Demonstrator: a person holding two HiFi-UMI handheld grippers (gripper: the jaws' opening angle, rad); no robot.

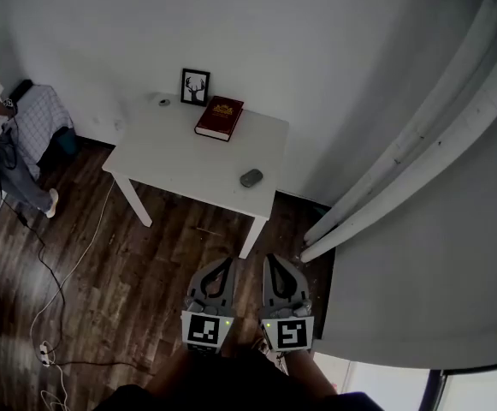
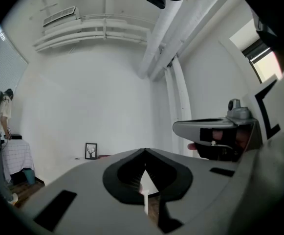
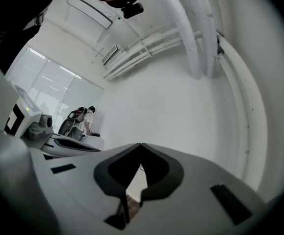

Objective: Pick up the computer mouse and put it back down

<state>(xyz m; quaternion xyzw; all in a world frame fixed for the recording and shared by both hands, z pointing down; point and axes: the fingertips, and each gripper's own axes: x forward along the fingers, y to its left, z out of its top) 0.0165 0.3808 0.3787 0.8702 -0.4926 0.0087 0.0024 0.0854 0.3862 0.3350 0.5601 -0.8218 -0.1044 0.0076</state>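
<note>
A thin white cable [image 1: 70,268] is trailing across the dark wooden floor at the left, worth minding on the walk in. The small white square table [image 1: 158,148] is standing well apart from the person. It is carrying a black-framed deer picture [image 1: 195,86] at its back edge and a dark red hardback book [image 1: 219,117] just beside that. The left gripper [image 1: 222,265] is hanging low in front of the person, its jaws pressed together on nothing. The dark grey oval computer mouse [image 1: 251,177] is lying flat near the table's front right corner, clear of the book. The right gripper [image 1: 272,264] is sitting just beside the left one, likewise closed and empty. The step in hand looks like the approach. The person should be closing on the table first and opening the nearer right gripper before reaching. It should then be coming in low and level so its jaws are straddling the mouse's sides rather than nudging it off the edge.
</note>
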